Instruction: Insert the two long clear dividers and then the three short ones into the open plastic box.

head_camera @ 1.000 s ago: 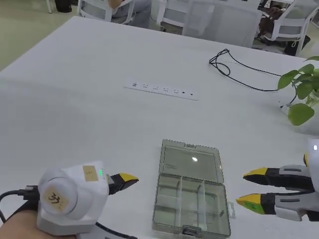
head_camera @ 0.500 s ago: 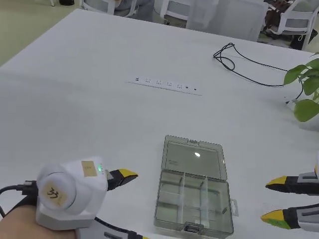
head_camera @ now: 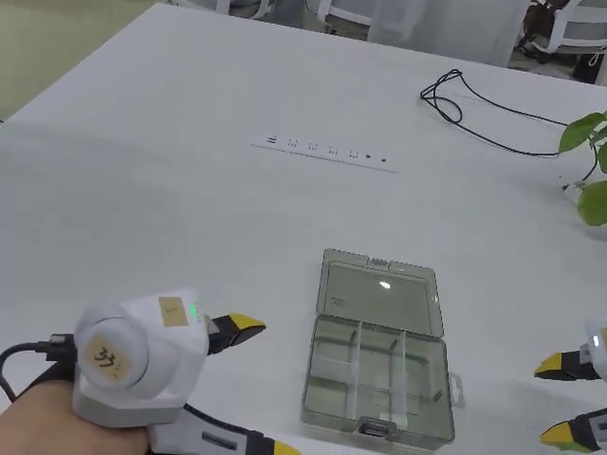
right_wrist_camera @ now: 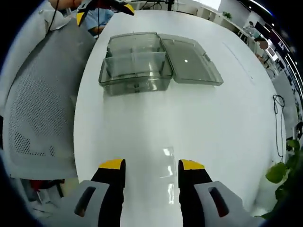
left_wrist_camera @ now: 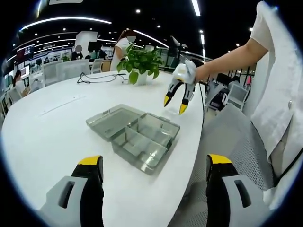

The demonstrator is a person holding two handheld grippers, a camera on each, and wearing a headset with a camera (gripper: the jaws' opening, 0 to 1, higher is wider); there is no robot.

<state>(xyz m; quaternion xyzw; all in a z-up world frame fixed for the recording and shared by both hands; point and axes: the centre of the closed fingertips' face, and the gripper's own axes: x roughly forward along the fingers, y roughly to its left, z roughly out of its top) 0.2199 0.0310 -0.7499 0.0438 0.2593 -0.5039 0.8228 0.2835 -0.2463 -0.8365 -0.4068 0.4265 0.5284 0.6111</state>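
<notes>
1. A wide white table (head_camera: 142,142) in an open office carries a power strip (head_camera: 327,152) and a black cable (head_camera: 474,104) far from the person, with a potted plant (head_camera: 593,161) at the right edge.
2. The plastic box (head_camera: 377,384) sits near the front edge, between the two grippers. This is probably so that either one can reach it.
3. Its lid (head_camera: 384,294) lies folded flat on the table behind the tray, which leaves the compartments open from above.
4. Clear dividers (head_camera: 358,365) already stand inside. Two long ones run front to back, with short cross-pieces between them, though the number of short ones is hard to tell.
5. From this the insertion looks done or nearly done, and no loose divider lies on the table beside the box.
6. The left gripper (left_wrist_camera: 154,161) hangs to the left of the box, clear of it. Its jaws are spread wide and nothing is between them.
7. The right gripper (right_wrist_camera: 152,164) hangs off to the right, well apart from the box. Its jaws are parted more narrowly over bare tabletop, with only a glint of light between them.
8. Neither claw touches the box, which suggests the person is looking it over.
</notes>
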